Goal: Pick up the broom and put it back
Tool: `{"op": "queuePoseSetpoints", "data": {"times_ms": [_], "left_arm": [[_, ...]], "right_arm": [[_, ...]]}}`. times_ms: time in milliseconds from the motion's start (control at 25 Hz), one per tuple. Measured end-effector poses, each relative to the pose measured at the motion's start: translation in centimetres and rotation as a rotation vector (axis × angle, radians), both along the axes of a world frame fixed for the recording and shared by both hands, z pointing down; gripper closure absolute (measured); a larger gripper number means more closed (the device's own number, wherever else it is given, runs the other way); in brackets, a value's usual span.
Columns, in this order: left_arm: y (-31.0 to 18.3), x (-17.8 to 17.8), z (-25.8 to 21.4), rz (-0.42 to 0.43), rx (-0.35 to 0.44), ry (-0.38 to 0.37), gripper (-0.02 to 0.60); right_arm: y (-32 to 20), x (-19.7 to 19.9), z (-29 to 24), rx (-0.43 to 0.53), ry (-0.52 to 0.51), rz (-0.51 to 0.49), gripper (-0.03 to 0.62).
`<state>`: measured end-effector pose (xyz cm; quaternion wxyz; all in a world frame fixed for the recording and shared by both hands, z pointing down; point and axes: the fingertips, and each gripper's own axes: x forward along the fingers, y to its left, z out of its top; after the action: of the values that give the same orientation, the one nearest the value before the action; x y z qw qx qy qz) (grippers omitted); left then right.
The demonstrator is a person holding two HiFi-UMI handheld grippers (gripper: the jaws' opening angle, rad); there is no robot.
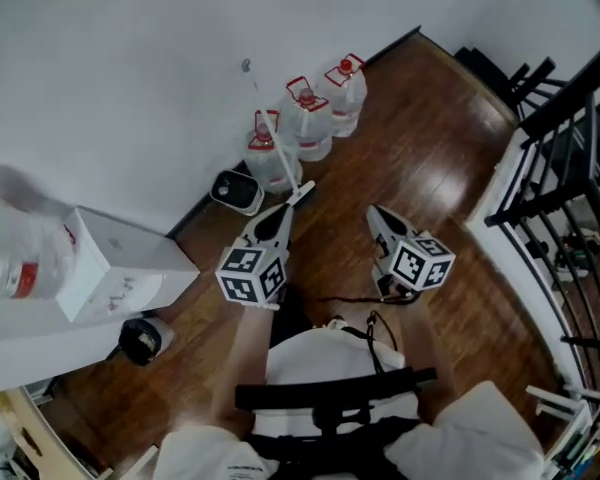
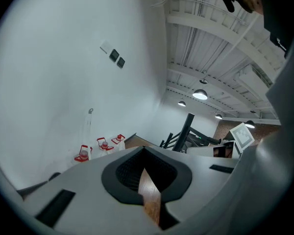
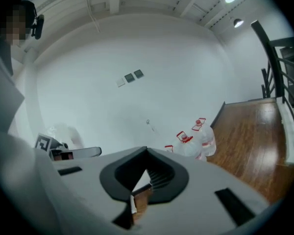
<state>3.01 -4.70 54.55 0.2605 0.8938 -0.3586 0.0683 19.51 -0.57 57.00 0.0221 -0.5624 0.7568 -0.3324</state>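
Observation:
The broom shows only as a thin white pole (image 1: 265, 118) with a hanging loop on top, leaning on the white wall behind the water jugs. It also appears far off in the left gripper view (image 2: 88, 124) and the right gripper view (image 3: 150, 126). Its head is hidden. My left gripper (image 1: 302, 190) points toward the jugs and the pole's lower end, jaws shut and empty (image 2: 144, 149). My right gripper (image 1: 372, 211) hangs beside it over the wooden floor, also shut with nothing in it (image 3: 147, 151). Neither gripper touches the broom.
Three clear water jugs (image 1: 308, 120) with red caps stand along the wall. A small white device (image 1: 238, 191) sits by the skirting. A white box (image 1: 120, 263) and a plastic bag (image 1: 15, 248) are at the left. A black railing (image 1: 565, 158) runs down the right.

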Motion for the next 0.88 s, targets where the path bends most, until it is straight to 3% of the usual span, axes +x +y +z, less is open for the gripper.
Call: {"op": "queuePoseSetpoints", "data": {"times_ms": [200, 400, 880], "left_arm": [[8.5, -0.7, -1.5, -0.076, 0.013, -0.011, 0.595], [12.4, -2.4, -3.5, -0.095, 0.034, -0.014, 0.595], [14.6, -9.5, -5.4, 0.025, 0.065, -0.030, 0.595]], "right_arm": [[4.6, -2.3, -2.6, 0.034, -0.007, -0.132, 0.583], [8.0, -6.1, -5.6, 0.090, -0.056, -0.174, 0.584], [12.2, -14.6, -5.1, 0.077, -0.011, -0.045, 0.585]]}}
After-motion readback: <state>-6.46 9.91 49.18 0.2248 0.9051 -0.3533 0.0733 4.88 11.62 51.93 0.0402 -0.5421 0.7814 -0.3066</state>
